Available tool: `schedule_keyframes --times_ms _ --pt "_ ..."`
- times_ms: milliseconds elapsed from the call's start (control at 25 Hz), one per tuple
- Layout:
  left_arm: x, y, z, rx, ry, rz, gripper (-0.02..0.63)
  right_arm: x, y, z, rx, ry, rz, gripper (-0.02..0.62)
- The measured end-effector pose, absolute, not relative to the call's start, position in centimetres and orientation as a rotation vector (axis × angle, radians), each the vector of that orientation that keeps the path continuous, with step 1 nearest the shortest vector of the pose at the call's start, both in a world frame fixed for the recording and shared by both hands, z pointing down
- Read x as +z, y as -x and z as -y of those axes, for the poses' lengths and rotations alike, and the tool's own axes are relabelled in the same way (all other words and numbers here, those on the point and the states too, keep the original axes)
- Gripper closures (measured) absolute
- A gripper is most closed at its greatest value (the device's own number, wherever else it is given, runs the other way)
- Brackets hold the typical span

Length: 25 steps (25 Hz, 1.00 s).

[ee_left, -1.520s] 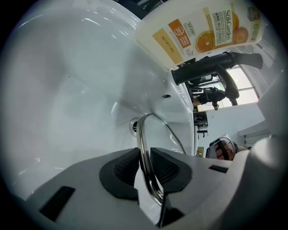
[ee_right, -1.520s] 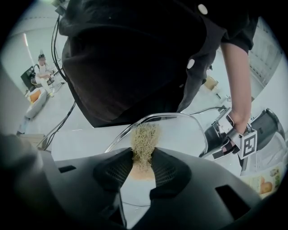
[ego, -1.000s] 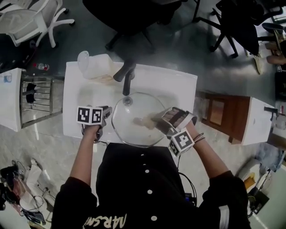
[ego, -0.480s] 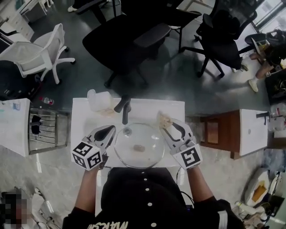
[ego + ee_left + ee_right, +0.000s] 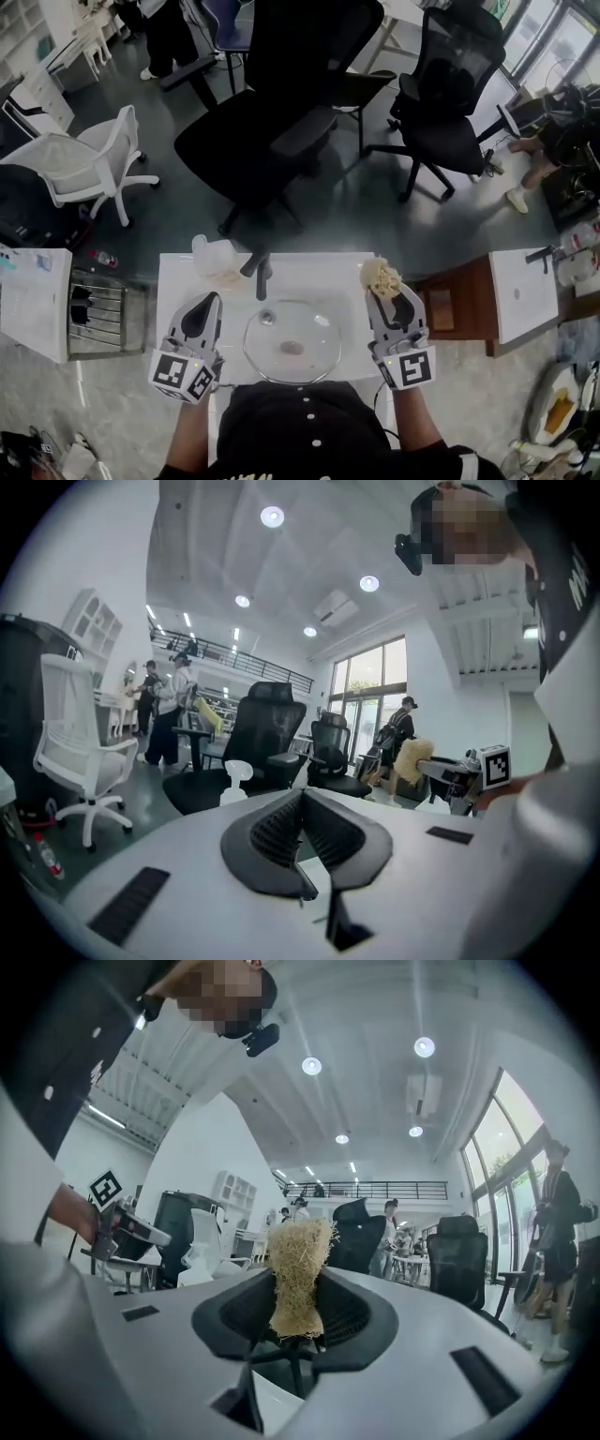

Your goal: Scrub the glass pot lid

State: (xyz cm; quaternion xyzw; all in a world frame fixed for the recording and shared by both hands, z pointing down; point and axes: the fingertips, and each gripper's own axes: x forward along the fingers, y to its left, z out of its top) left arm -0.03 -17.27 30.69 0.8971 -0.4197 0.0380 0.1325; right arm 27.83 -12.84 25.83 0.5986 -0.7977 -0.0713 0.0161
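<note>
The lid (image 5: 292, 342) is seen lying flat on the white bench (image 5: 178, 281), at its near middle, just this side of the dark tap (image 5: 262, 272). It is touched by neither claw.

The left claw (image 5: 210, 302) is held above the bench, left of the lid and apart from it, pointed towards the far side. In the left gripper view its jaws (image 5: 300, 803) are seen pressed together along their ribbed pads, with nothing held between them.

The right claw (image 5: 384, 292) is held above the bench, right of the lid, and is likewise pointed away. Its jaws are closed on a straw-coloured fibre scrubber (image 5: 382, 275). In the right gripper view the scrubber (image 5: 298, 1274) is seen pinched at its lower part between the pads of the claw (image 5: 298, 1307), while its frayed top is left standing upright above them. From the left gripper view the same scrubber (image 5: 412, 761) can be made out far to the right.

A clear jug (image 5: 211, 258) is seen on its side at the far left of the bench, close to the tap. A wire rack (image 5: 98, 314) is placed left of the bench. A black chair (image 5: 272, 122) is seen on the floor beyond.
</note>
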Motion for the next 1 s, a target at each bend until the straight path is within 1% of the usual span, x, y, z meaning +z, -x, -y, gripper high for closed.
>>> schedule_keyframes --times_ms 480,1000 --pt "28.2 4.8 16.8 0.147 -2.628 1.462 0.58 24.7 -32.0 10.2 -0.273 -2.026 2.34 0.453" --pt "28.1 3.6 17.0 0.163 -2.669 1.459 0.58 24.7 -30.5 11.0 -0.285 -1.959 2.364 0.453"
